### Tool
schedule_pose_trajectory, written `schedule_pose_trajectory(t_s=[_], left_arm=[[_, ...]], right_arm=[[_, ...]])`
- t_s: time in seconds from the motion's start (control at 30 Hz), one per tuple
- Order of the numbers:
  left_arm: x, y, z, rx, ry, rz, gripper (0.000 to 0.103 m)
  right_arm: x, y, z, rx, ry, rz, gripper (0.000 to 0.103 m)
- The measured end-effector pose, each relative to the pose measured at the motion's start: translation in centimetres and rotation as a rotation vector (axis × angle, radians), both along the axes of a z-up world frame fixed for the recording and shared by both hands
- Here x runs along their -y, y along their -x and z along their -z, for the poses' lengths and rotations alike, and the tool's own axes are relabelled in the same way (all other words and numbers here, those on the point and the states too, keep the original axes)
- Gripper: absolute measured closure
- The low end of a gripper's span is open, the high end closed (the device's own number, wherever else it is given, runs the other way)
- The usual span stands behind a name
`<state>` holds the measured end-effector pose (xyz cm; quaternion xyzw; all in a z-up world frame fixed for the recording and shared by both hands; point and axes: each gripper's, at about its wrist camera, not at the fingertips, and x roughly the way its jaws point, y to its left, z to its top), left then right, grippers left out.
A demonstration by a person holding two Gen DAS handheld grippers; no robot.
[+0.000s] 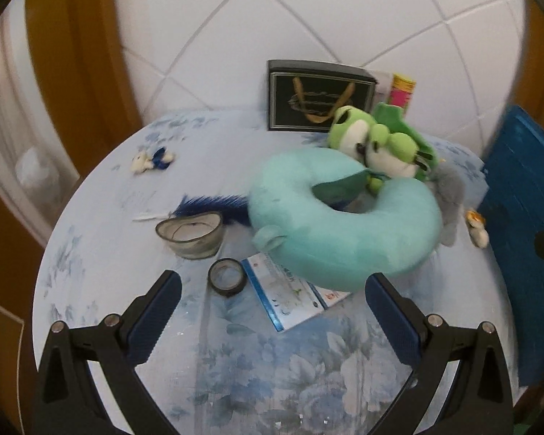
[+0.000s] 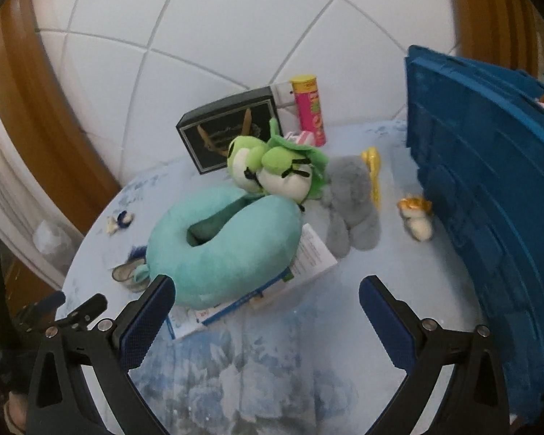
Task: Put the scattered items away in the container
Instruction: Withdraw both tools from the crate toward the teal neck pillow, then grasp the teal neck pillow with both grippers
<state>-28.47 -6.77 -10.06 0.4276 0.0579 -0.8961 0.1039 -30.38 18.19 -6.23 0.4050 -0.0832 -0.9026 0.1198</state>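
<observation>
Hovering above the near edge of a round table [image 1: 101, 253] with a blue flowered cloth, the left gripper [image 1: 272, 311] and the right gripper [image 2: 266, 311] both have their jaws spread wide, holding nothing.

Mid-table lies a soft teal neck pillow [image 1: 344, 239], U-shaped, its opening turned toward the far edge. It rests on a flat blue-and-white booklet [image 1: 290, 301] whose long side runs diagonally toward the near edge. A green plush frog [image 1: 377, 137] leans on the pillow's far side, and a grey plush toy [image 2: 348, 203] lies just beside it, toward the right edge.

Left of the pillow sit a squashed clear cup [image 1: 190, 233], a small dark roll of tape [image 1: 226, 277] lying flat, and a blue feather [image 1: 214, 206] pointing toward the left edge. A tiny white-and-blue figure [image 1: 152, 159] lies near the far left edge, well apart.

At the far edge, a dark gift bag [image 1: 319, 94] with gold handles stands upright, beside a pink and yellow tube [image 2: 310, 108].

A ribbed blue plastic crate [image 2: 489, 199] fills the right edge; a small orange-and-white figure [image 2: 417, 217] lies just beside its wall.
</observation>
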Motion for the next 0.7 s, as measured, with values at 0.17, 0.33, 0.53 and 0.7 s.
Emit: schedule_pose_trajectory(t_s=[0.17,0.33,0.53,0.7], left_arm=[[0.2,2.3,0.3,0.033,0.028,-0.043,0.0],[0.6,4.1,2.1,0.076,0.036,-0.057,0.0],[2.0,6.9,2.6,0.094,0.035,-0.046,0.0],[3.4,10.5,3.1,0.103,0.032,0.009,0.0]], right_arm=[[0.2,3.7,1.5,0.052,0.005,-0.039,0.0],[0.8,6.9,3.7,0.101,-0.009,-0.065,0.0],[2.0,9.3,5.0,0.142,-0.02,-0.076,0.0],[3.4,10.6,5.4,0.153,-0.034,-0.035,0.0]])
